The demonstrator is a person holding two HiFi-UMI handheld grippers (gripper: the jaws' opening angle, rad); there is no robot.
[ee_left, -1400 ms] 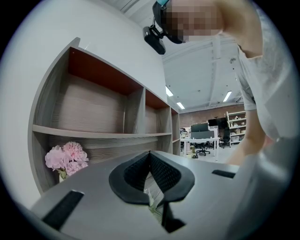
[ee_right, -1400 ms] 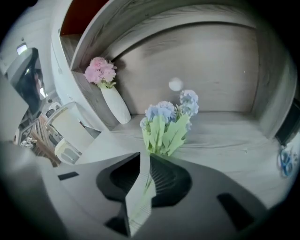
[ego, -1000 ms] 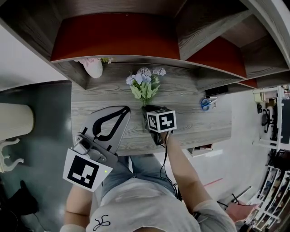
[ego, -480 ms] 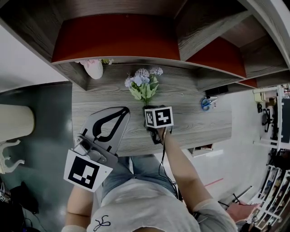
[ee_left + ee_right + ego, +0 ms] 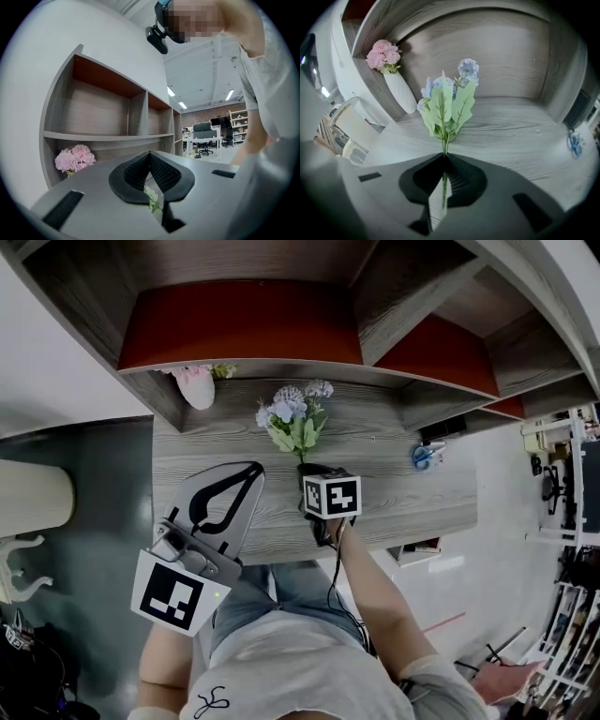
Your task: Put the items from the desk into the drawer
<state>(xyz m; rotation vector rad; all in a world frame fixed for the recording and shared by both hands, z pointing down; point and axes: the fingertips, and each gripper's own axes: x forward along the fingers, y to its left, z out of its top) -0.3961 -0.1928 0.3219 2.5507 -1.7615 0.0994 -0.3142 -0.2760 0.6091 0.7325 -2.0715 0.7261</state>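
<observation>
Grey wood-grain worktop (image 5: pixel 394 486): one, running left to right below a shelf unit (image 5: pixel 234 320) with red back panels.
Grippers: two, one in each of the person's hands, both over the near half of the worktop.
Right gripper (image 5: pixel 307 468): near the middle of the worktop; its fingers are closed on the thin green stem of the blue flower bunch (image 5: pixel 295 418), with the stem running down between them.
Blue flower bunch: one, with pale blue heads and light green leaves, fanning out beyond the right gripper's fingertips towards the far side, over the middle of the worktop.
Left gripper (image 5: pixel 251 468): over the near left part of the worktop, just left of the right gripper; its fingers are pressed together at the tips and grip nothing.
Pink flowers (image 5: pixel 192 372): one bunch, standing in a white vase (image 5: pixel 199 390) at the far left of the worktop, under the shelf.
Flower bunches in all: two, one pink and one blue, well apart.
Small blue item (image 5: pixel 424 457): one, lying on the right part of the worktop; too small to say what it is.
</observation>
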